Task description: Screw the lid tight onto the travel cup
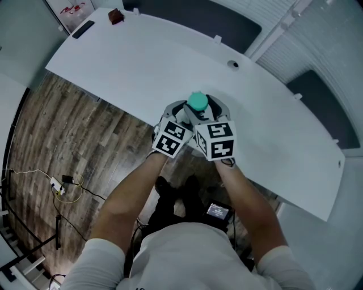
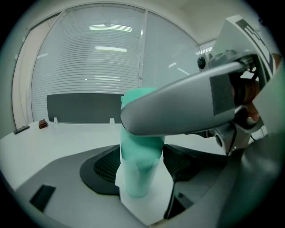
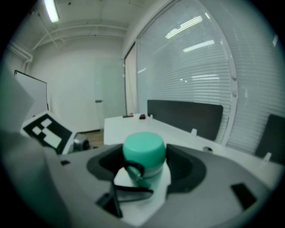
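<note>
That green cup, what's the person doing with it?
A person holds the teal travel cup between two grippers, at the edge of the white table. The left gripper clamps the cup's body in its jaws. The right gripper has its jaws closed on the round teal lid, placed for twisting.

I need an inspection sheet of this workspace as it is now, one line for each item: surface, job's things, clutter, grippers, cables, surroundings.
surface: white curved table with a round cable hole.
job's things: teal travel cup held between both grippers at the table's near edge; its lid sits on top.
clutter: small brown object and flat black object at the table's far end.
grippers: left gripper shut on the travel cup's body; right gripper shut on the lid.
cables: power strip with wires on the floor.
surroundings: wood floor; window blinds.
</note>
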Demonstrator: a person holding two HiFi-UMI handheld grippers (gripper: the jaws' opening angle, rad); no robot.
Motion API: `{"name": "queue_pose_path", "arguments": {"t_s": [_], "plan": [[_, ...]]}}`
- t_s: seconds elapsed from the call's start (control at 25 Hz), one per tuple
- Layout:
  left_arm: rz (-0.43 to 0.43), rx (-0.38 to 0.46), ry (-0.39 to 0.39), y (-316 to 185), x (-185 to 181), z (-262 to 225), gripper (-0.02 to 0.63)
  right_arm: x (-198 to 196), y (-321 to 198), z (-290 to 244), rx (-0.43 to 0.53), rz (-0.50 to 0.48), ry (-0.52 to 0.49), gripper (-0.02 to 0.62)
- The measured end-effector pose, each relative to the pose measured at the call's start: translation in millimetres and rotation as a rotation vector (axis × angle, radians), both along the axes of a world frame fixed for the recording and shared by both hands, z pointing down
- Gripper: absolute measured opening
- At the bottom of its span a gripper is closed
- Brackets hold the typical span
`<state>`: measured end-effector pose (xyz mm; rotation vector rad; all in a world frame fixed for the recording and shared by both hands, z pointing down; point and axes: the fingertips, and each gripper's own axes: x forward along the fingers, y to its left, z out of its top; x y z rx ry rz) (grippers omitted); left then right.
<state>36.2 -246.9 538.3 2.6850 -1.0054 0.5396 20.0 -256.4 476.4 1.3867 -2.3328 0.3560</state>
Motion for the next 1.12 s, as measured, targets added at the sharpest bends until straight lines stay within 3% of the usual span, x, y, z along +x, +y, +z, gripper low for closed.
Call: {"name": "queue_pose_path", "arguments": {"t_s": [0.2, 0.68, 0.88, 1.12], "plan": [[0.001, 0.003, 0.026, 3.2, -5.1, -10.4, 0.319, -2.7, 2.4, -10.9, 0.012, -0.03, -0.049, 0.313], [0.008, 0.04, 0.046, 8.2, -20.3, -38.3, 0.319, -4.0, 7.3, -37.1, 0.061, -0.042, -0.055, 0.313], [0.031, 0.054, -0.003, 11.5, -32.7, -46.3, 0.319, 3.3, 4.5, -65.2, 0.113, -0.031, -0.069, 0.313], [0.022, 0.037, 0.003, 15.9, -41.4, -47.5, 0.319, 5.7, 6.5, -75.4, 0.117, -0.034, -0.07, 0.313]]}}
